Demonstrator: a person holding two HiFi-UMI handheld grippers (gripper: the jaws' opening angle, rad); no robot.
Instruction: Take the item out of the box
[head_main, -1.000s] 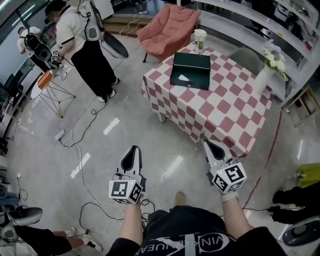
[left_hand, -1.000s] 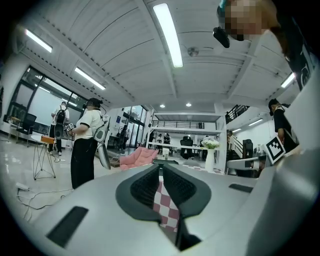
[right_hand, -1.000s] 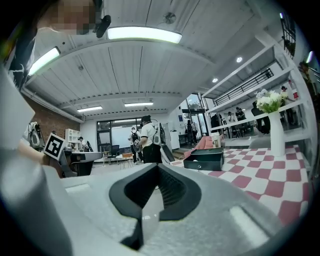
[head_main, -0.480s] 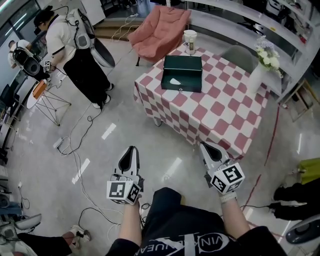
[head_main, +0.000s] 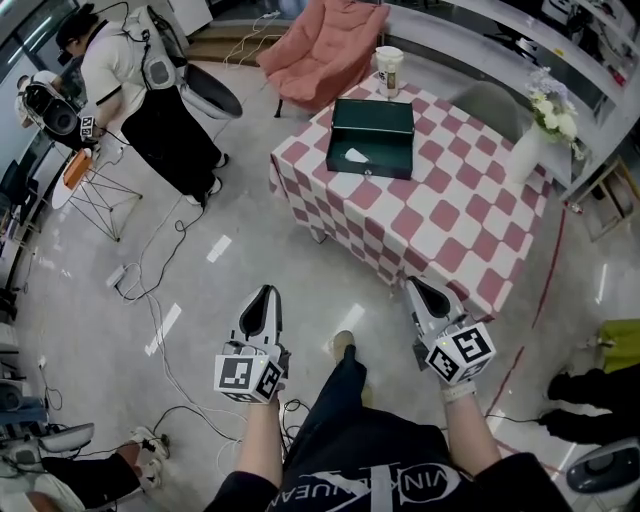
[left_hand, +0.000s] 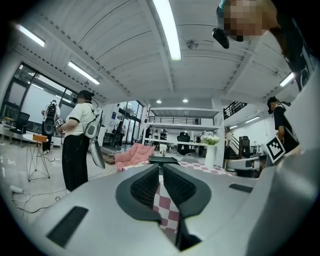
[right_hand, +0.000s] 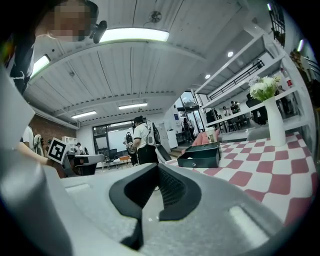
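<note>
The dark green box (head_main: 372, 138) lies open on the red-and-white checked table (head_main: 450, 225), with a white item (head_main: 352, 155) inside near its front left corner. Both grippers hang over the floor, well short of the table. My left gripper (head_main: 264, 296) is shut and empty, and in the left gripper view (left_hand: 161, 167) the box (left_hand: 163, 160) shows far off, straight beyond the jaws. My right gripper (head_main: 414, 286) is also shut and empty, close to the table's near edge; from the right gripper view (right_hand: 159, 166) the box (right_hand: 200, 156) sits off to the right.
A paper cup (head_main: 388, 70) stands behind the box, and a white vase of flowers (head_main: 538, 135) stands at the table's right. A pink armchair (head_main: 325, 45) sits beyond. A person with a backpack rig (head_main: 150, 100) stands at the left. Cables (head_main: 170, 370) trail across the floor.
The view has shifted as I walk; the table and box sit slightly nearer and more to the right. A leg has swung forward between the grippers. Both grippers stay shut.
</note>
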